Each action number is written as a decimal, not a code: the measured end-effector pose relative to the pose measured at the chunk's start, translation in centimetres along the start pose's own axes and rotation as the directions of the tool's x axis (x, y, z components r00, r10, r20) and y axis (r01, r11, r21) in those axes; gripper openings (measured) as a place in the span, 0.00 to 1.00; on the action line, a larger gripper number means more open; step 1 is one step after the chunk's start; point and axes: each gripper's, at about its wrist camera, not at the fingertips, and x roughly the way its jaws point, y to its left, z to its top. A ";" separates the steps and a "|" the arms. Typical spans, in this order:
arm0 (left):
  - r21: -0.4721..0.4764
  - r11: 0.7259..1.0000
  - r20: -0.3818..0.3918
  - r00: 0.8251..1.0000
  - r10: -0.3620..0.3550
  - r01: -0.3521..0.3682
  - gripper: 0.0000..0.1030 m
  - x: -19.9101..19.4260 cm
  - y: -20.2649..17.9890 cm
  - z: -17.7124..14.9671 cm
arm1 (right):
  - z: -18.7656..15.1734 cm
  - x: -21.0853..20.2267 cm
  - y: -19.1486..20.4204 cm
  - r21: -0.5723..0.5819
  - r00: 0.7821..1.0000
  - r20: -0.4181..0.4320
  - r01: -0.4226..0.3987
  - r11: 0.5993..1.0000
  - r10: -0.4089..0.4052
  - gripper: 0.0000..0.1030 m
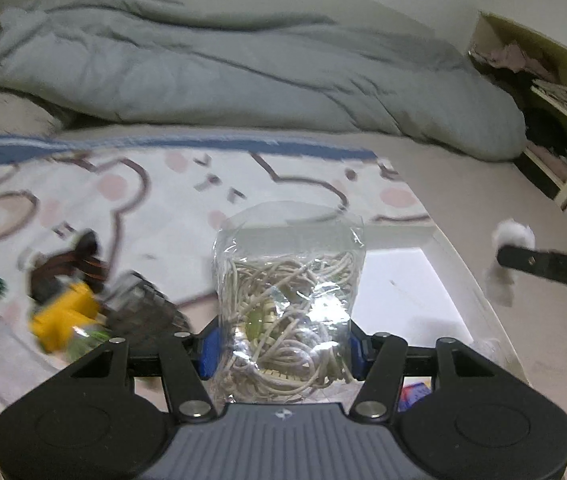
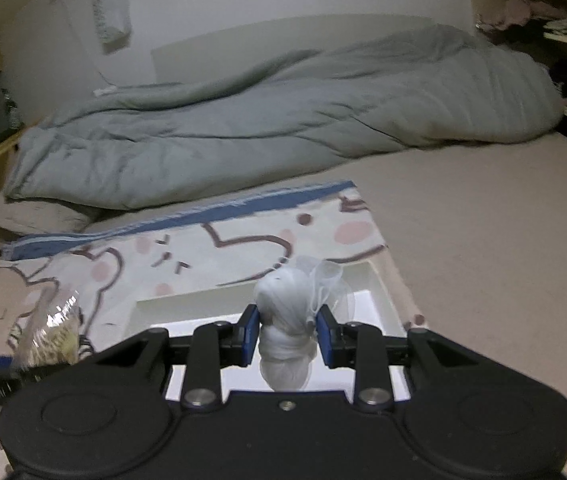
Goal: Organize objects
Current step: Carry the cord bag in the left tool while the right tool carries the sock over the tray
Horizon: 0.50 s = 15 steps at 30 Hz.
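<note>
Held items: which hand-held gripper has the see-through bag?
The left hand-held gripper: it clamps a clear bag of pale cords. The right hand-held gripper grips an opaque white wrapped bundle over the white tray.

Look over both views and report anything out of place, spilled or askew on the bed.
A loose heap of small items, one of them yellow, lies jumbled on the cartoon blanket rather than in the white tray. The grey duvet is bunched up. Nothing looks spilled or broken.
</note>
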 end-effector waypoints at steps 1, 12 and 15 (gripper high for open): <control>0.001 1.000 -0.012 1.000 -0.004 0.004 0.57 0.6 -0.5 -0.3 | 0.0 0.3 -0.2 0.001 1.000 -0.006 0.008 1.000 -0.008 0.30; -0.048 0.999 -0.124 0.992 -0.014 0.008 0.57 5.7 -3.6 -3.4 | -0.7 3.1 -2.7 0.040 0.994 -0.085 0.077 0.996 -0.074 0.30; -0.045 0.999 -0.139 0.990 0.003 -0.009 0.57 6.7 -3.6 -4.0 | -1.1 4.1 -3.6 0.099 0.991 -0.114 0.081 0.992 -0.070 0.30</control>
